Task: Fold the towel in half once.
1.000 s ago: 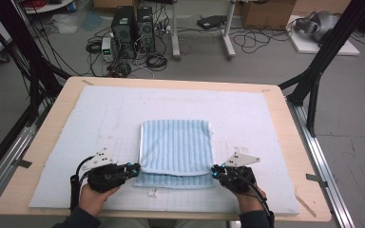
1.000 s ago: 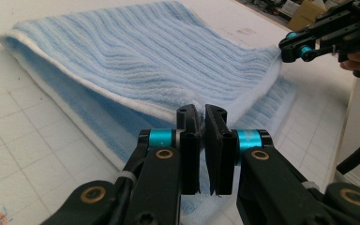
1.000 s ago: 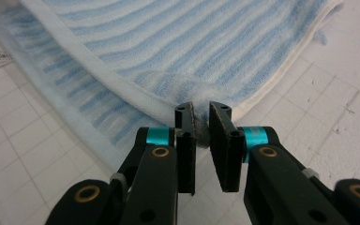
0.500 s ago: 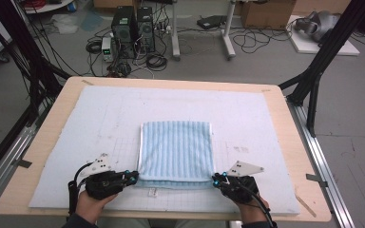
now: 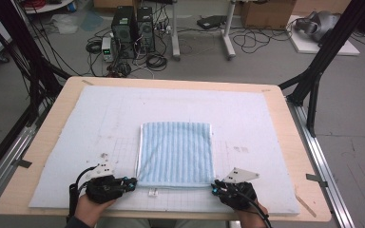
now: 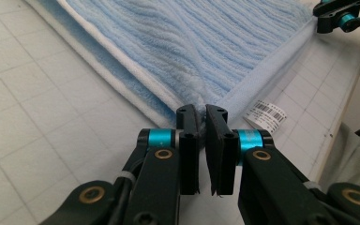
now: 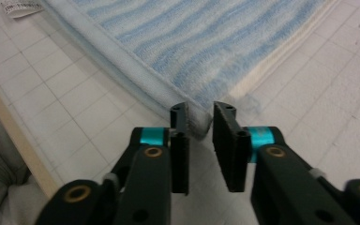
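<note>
My left gripper point(image 5: 132, 183) sits at the 7 o'clock corner of the towel point(image 5: 175, 153), and its fingers point(image 6: 189, 123) stand narrow, pinched on that corner's bunched fabric, as the left gripper view shows. My right gripper point(image 5: 215, 188) sits at the towel's 5 o'clock corner; its fingers point(image 7: 180, 123) have just been opening, and in the right gripper view a clear gap separates the pads, with the rounded corner resting against one pad and free of the other, so I judge this grip released or nearly so. The towel lies folded and flat at the middle of the mat point(image 5: 66, 142), which covers the bench point(image 5: 52, 128); the folded edge runs along the 6 o'clock side between my two grippers, and the layers look aligned at the 12 o'clock edge. A label point(image 5: 153, 193) lies on the mat just beyond the 6 o'clock edge, near the left gripper. Both grippers hold the near corners because a fold is controlled from two matching corners: equal tension keeps the edge straight and prevents the upper layer from skewing. The corners rest down on the mat, so I judge the fold to be set, and the remaining step is release. The left grip stays pinched while the right one loosens, which keeps the edge anchored against dragging. Risk: fabric pile may cling to a pad and lift the corner on withdrawal.
</note>
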Available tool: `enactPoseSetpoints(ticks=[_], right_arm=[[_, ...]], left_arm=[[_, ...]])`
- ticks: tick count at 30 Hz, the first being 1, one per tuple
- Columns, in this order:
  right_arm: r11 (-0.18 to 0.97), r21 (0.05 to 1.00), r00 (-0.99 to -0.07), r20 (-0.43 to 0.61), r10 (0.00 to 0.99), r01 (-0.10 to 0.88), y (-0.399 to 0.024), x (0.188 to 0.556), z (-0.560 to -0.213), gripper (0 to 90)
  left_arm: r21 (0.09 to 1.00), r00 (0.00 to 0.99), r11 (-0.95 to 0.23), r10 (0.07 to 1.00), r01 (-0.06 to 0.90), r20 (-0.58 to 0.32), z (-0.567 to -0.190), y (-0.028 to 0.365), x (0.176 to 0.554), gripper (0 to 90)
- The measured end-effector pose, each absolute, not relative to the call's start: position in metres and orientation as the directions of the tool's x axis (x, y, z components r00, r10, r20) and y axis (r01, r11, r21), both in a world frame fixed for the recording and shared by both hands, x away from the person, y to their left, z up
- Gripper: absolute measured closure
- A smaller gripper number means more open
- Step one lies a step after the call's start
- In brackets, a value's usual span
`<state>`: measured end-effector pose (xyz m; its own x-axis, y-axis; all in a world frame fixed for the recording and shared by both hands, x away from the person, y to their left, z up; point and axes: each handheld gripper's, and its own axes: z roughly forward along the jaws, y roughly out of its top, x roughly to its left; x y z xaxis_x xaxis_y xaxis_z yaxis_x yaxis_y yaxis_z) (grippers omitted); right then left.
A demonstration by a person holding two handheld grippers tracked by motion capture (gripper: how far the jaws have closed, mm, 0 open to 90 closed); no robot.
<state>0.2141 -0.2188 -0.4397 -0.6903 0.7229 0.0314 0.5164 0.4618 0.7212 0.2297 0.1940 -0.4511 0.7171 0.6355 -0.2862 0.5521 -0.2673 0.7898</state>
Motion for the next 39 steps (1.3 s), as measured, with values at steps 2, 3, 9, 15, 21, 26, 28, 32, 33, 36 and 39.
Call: enactPoseSetpoints(ticks=[2,3,9,15,21,26,28,32,33,36,39], right_arm=[[0.427,0.741,-0.675,0.049,0.736,0.519,-0.223,0.214,-0.437,66.1],[0.408,0.757,-0.669,0.051,0.741,0.510,-0.224,0.215,-0.434,62.7],[0.373,0.785,-0.652,0.052,0.756,0.495,-0.222,0.226,-0.425,56.5],[0.391,0.777,-0.658,0.040,0.752,0.494,-0.209,0.238,-0.430,56.5],[0.396,0.777,-0.659,0.033,0.751,0.489,-0.204,0.240,-0.432,55.8],[0.388,0.784,-0.654,0.032,0.756,0.486,-0.208,0.240,-0.430,54.9],[0.381,0.784,-0.649,0.036,0.760,0.491,-0.210,0.239,-0.430,54.0],[0.367,0.787,-0.634,0.038,0.772,0.495,-0.214,0.240,-0.431,50.9],[0.363,0.788,-0.631,0.041,0.775,0.498,-0.215,0.241,-0.431,49.5],[0.351,0.791,-0.617,0.043,0.786,0.502,-0.218,0.244,-0.430,43.4],[0.332,0.799,-0.603,0.047,0.797,0.501,-0.221,0.249,-0.426,35.0]], left_arm=[[0.794,0.711,-0.263,0.647,0.547,-0.276,-0.450,0.194,0.230,74.8],[0.800,0.701,-0.249,0.659,0.546,-0.273,-0.448,0.194,0.230,68.1],[0.819,0.659,-0.179,0.696,0.545,-0.286,-0.438,0.198,0.249,56.2],[0.802,0.628,-0.184,0.727,0.568,-0.277,-0.440,0.184,0.280,56.6],[0.786,0.598,-0.297,0.793,0.542,-0.113,-0.450,0.169,0.289,59.0],[0.785,0.555,-0.346,0.832,0.513,0.004,-0.448,0.164,0.284,61.5],[0.787,0.551,-0.337,0.834,0.517,-0.005,-0.448,0.165,0.282,61.7],[0.794,0.544,-0.315,0.839,0.521,-0.024,-0.448,0.169,0.280,56.0],[0.796,0.540,-0.306,0.841,0.522,-0.030,-0.448,0.171,0.280,53.3],[0.842,0.559,-0.232,0.823,0.488,-0.097,-0.445,0.179,0.279,45.4],[0.883,0.574,-0.132,0.800,0.450,-0.172,-0.441,0.187,0.281,30.1]])
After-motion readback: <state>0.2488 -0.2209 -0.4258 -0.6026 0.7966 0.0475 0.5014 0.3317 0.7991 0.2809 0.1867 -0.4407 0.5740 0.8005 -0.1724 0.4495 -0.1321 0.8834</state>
